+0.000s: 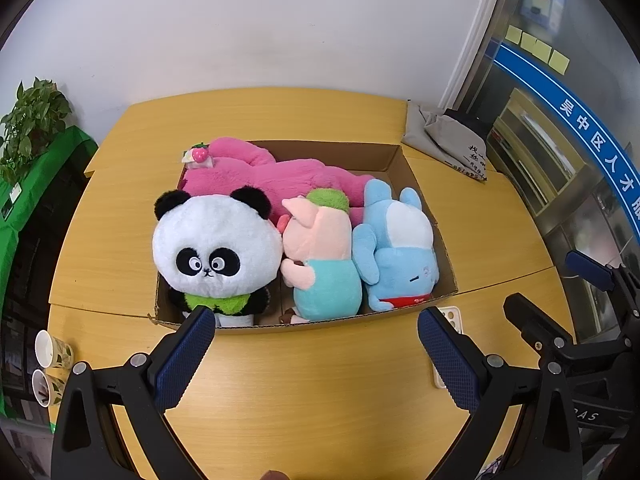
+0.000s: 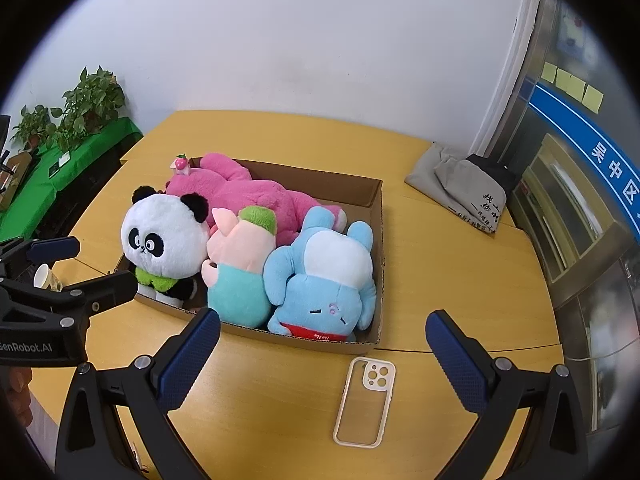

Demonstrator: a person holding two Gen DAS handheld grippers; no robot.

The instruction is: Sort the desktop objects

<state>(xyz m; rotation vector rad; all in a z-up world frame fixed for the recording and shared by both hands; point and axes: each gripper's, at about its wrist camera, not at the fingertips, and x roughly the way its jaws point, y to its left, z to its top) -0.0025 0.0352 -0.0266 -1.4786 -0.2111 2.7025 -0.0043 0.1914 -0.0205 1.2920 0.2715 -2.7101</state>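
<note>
In the left wrist view the clear, cream-rimmed phone case (image 2: 366, 402) is mostly hidden behind a gripper finger; the right wrist view shows it whole, flat on the yellow wooden bench (image 2: 440, 264), just near of the brown cardboard box (image 2: 360, 190). Packed inside are a black-and-white panda plush (image 1: 216, 250), pink pig plush (image 1: 320, 256), blue plush (image 1: 400, 252) and large pink plush (image 1: 280, 176), partly buried. The left hand-held gripper (image 1: 316, 354) and right hand-held gripper (image 2: 322, 356) hover spread wide, holding nothing.
</note>
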